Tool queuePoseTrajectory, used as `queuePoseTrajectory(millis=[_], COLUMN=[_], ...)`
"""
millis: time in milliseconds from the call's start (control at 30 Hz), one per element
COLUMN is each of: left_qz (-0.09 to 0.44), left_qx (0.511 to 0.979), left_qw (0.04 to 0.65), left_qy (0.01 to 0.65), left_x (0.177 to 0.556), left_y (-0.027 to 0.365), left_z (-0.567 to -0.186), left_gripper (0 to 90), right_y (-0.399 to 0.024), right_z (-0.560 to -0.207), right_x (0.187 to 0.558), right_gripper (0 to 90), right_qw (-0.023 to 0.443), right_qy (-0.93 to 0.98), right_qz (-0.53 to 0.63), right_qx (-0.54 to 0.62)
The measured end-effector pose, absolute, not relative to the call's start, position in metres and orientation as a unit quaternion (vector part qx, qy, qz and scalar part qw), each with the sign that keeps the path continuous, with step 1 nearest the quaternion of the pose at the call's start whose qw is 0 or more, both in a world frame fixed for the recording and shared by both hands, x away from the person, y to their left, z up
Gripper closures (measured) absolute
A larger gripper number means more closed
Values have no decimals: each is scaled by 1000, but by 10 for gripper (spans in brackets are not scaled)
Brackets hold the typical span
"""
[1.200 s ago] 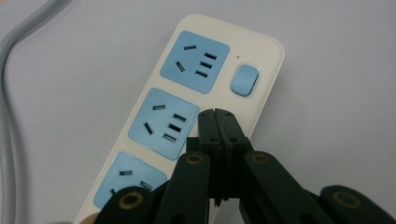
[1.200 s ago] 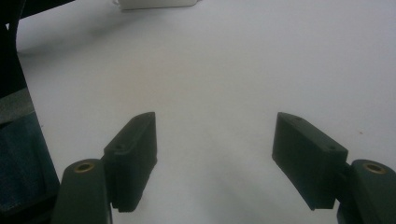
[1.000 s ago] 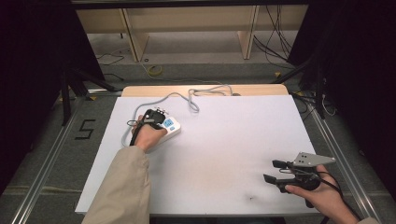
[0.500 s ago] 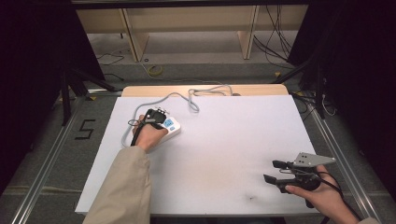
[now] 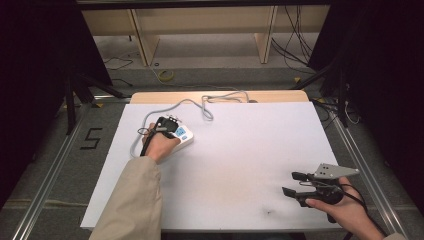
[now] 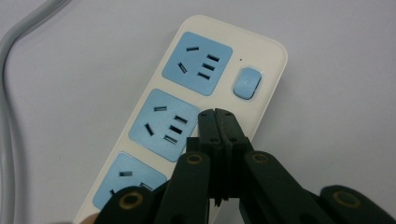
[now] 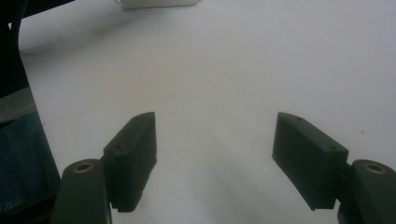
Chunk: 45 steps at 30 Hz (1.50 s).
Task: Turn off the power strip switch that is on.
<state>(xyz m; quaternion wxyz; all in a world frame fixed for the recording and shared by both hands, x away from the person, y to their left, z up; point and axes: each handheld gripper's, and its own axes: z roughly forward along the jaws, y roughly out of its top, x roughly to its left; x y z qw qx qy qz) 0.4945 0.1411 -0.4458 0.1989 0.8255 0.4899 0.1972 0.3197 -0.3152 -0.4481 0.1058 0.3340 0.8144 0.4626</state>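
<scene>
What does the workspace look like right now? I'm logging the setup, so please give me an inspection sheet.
Surface: white table top, one small dark speck near the front edge.
Job's things: white power strip with blue sockets and a blue switch, lying flat at the left.
Clutter: nothing seen.
Grippers: left claw shut, tips together over the strip beside the middle socket, nothing between them; right claw open and empty, over bare table at the front right.
Cables: grey power strip cord loops toward the table's far edge.
Surroundings: wooden shelf frame, loose floor cables, metal rails.
</scene>
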Motion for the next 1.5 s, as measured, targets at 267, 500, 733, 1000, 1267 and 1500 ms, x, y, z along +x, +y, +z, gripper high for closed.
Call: queuePoseTrajectory(millis=[267,500,733,1000,1267,1500], left_qz=[198,194,194,193,190,189], left_qx=[827,830,830,830,829,828], left_qw=[193,188,188,190,192,192], left_qy=[490,487,488,487,490,492], left_x=[495,497,497,497,497,497], left_y=[140,139,139,140,141,140], left_z=[-446,-446,-446,-446,-445,-445], left_gripper=[900,900,900,900,900,900], right_y=[-315,-315,-315,-315,-315,-315], right_z=[-448,-449,-449,-449,-449,-449], right_x=[320,320,320,320,320,320], right_gripper=[309,309,309,309,309,309], right_qw=[106,106,105,106,106,105], right_qy=[815,814,814,814,815,815], right_qz=[462,463,463,462,462,462], right_qx=[334,334,334,334,333,334])
